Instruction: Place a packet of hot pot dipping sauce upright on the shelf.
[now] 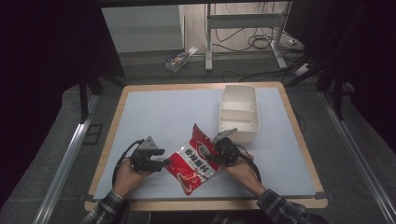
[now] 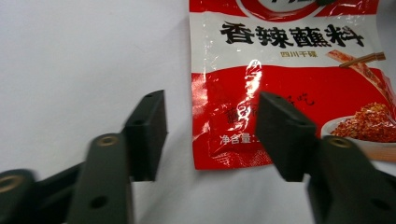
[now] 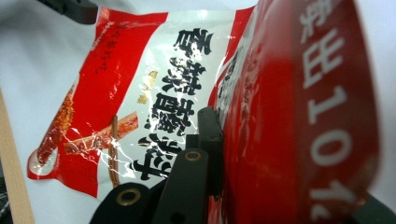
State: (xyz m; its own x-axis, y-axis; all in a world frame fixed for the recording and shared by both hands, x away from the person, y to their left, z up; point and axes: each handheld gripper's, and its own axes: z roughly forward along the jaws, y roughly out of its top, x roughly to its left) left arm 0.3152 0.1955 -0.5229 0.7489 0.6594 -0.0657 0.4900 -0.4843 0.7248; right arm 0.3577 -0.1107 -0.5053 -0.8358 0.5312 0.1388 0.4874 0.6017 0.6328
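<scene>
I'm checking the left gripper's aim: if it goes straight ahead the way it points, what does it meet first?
Most likely the packet. The left gripper stands open, its right jaw over the packet's near corner, its left jaw over bare table. Height above the packet is hard to judge.

The packet (image 2: 289,70) carries all the readable print. On its white band, in the left gripper view, stand large black characters 香辣蘸料, and below them at the right a smaller gold line, 四川干碟. On the red field beneath, white print begins 净含量 (the rest is covered by a jaw). In the right gripper view the same black title runs sideways on the packet (image 3: 154,84), and its folded red edge shows white print including the digits 10, blurred.
</scene>
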